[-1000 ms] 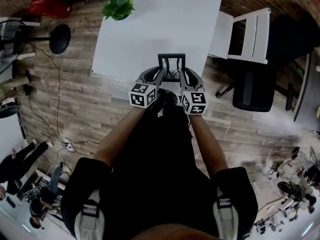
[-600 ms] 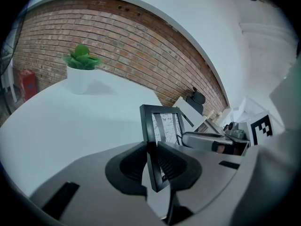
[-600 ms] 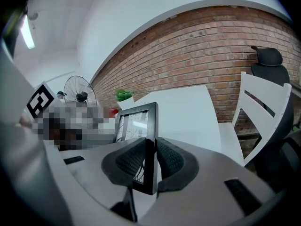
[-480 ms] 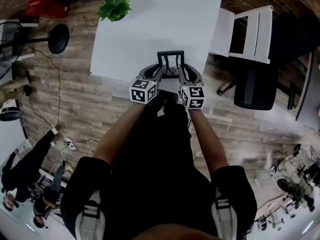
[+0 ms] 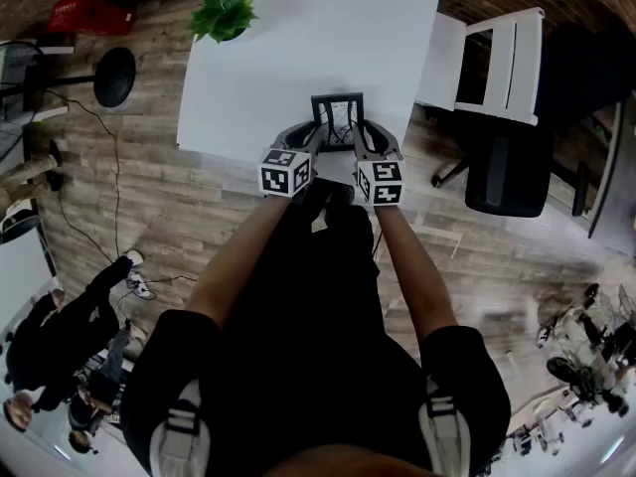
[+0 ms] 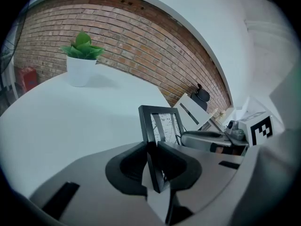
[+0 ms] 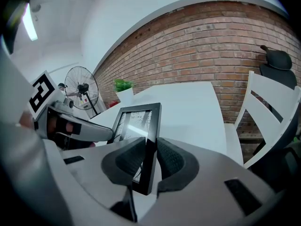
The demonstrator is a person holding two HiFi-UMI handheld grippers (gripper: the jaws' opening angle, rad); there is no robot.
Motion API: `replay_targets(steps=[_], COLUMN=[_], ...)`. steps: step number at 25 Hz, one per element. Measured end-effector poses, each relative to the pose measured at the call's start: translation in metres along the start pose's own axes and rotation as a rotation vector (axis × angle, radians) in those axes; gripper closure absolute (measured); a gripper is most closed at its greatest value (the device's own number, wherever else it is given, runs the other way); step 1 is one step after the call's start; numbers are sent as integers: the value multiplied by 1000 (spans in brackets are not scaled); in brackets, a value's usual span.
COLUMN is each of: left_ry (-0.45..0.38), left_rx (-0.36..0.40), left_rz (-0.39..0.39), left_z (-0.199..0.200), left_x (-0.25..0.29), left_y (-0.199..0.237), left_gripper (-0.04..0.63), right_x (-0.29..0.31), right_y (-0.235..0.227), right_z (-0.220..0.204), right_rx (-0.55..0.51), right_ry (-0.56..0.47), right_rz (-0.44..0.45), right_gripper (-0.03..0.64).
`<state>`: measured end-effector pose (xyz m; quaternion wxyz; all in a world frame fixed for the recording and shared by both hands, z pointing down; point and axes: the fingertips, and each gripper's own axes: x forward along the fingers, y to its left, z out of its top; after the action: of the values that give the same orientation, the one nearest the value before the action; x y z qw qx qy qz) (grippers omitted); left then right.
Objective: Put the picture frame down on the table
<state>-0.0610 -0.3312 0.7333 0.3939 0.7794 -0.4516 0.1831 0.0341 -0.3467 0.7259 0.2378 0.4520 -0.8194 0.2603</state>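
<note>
A small black picture frame [image 5: 337,122] with a glass front hangs over the near edge of the white table [image 5: 298,38], held upright between both grippers. My left gripper [image 5: 317,142] is shut on the frame's left edge [image 6: 151,140]. My right gripper [image 5: 357,140] is shut on its right edge [image 7: 151,145]. In the left gripper view the frame [image 6: 162,124] rises above the jaws, and the right gripper [image 6: 211,140] shows beside it. In the right gripper view the frame [image 7: 136,126] leans slightly toward the left gripper [image 7: 80,128].
A potted green plant [image 5: 225,13] stands at the table's far left corner. A white chair [image 5: 492,63] and a black office chair [image 5: 512,172] stand to the right of the table. A fan [image 7: 82,91] stands at the left, and cables [image 5: 99,157] lie on the wooden floor.
Both grippers have carried the frame a little farther forward over the table's near edge. Their grip on it has not changed.
</note>
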Motion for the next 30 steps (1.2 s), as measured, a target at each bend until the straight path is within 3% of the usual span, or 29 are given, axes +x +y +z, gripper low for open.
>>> replay_targets(steps=[30], left_ry=[43], left_rx=[-26], left_rz=[27], left_z=[-10], left_x=[28], left_y=[11], left_gripper=[519], right_x=[26], right_y=[-15], right_z=[-17], right_rx=[-12], right_ry=[86], right_rz=[-11], right_gripper=[537])
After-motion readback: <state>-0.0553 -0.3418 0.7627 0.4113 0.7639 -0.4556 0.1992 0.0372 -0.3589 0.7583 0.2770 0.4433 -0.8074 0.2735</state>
